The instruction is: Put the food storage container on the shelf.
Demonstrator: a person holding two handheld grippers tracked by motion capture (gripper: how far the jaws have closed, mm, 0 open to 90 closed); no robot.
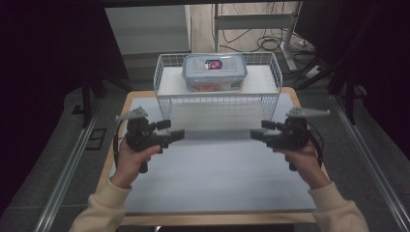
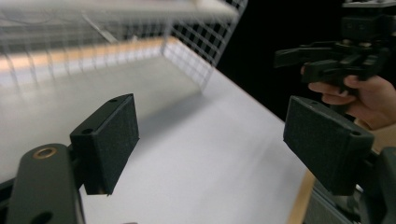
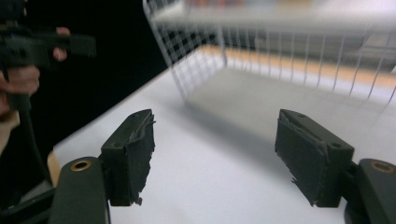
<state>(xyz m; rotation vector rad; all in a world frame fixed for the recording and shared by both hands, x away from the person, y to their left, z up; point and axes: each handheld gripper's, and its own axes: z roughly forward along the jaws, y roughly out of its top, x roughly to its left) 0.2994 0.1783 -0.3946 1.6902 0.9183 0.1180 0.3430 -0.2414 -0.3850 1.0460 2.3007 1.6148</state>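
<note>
Wire basket (image 1: 167, 77) holds a lidded plastic food box (image 1: 214, 71).

White table (image 1: 217, 183), floor cables (image 1: 270, 41)

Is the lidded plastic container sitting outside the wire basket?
No, the plastic container sits inside the white wire basket at the table's far edge.

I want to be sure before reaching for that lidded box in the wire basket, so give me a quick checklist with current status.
1. Left gripper open, nothing between jaws: ok.
2. Right gripper open, nothing between jaws: ok.
3. Lidded box sits flat inside the wire basket: ok.
4. Lid latched shut: cannot tell.
5. Table between the grippers and the basket bare: ok.
</note>
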